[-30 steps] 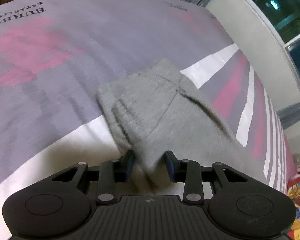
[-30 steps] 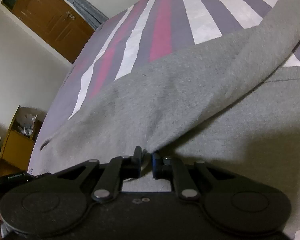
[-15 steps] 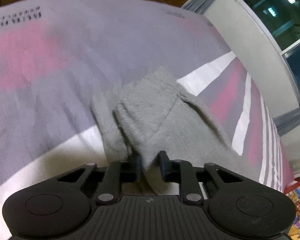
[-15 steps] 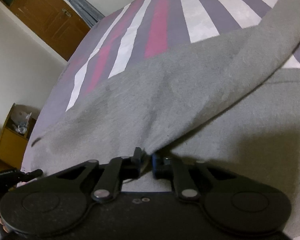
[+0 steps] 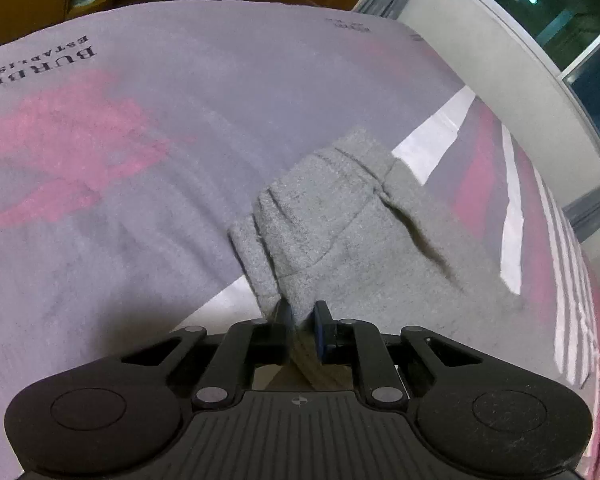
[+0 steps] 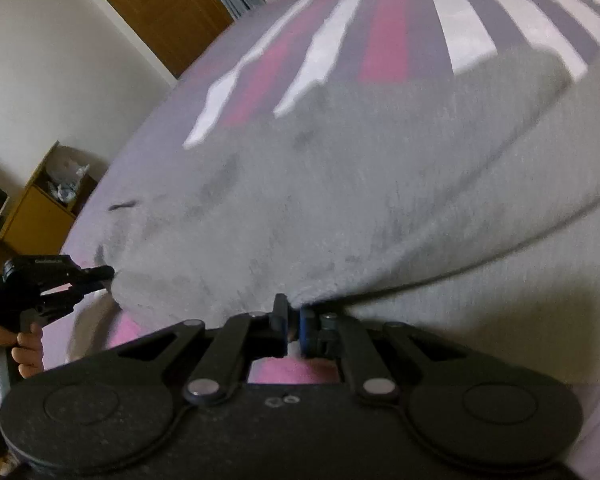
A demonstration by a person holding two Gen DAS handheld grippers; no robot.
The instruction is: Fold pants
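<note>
Sweatpants (image 5: pixel 340 232), grey and fleecy, lie on a bedspread (image 5: pixel 140 200) of mauve, pink and white stripes, and we place everything else by them. We hold a black two-finger tool in each hand. The left gripper (image 5: pixel 302 320) is clamped onto the near edge of the sweatpants, with a bunched fold of grey cloth pinched between its fingers (image 5: pixel 321 322); beyond that fold the fabric runs away in soft pleats toward a cuffed end. The right gripper (image 6: pixel 293 320) is also closed on the sweatpants, biting the lower rim of a broad grey panel that is lifted off the layer beneath, so a shadowed gap shows under it to the right of the grip. From the right wrist view we see the left gripper (image 6: pixel 108 276) at the far left corner of that same panel, its tip touching the cloth, with a hand (image 6: pixel 20 344) wrapped round its handle. Beyond the sweatpants stand a brown wooden door (image 6: pixel 160 12) and a yellow open shelf unit (image 6: pixel 44 200) against a cream wall. From the left wrist view, a dark window (image 5: pixel 560 12) sits to the upper right of the sweatpants.
</note>
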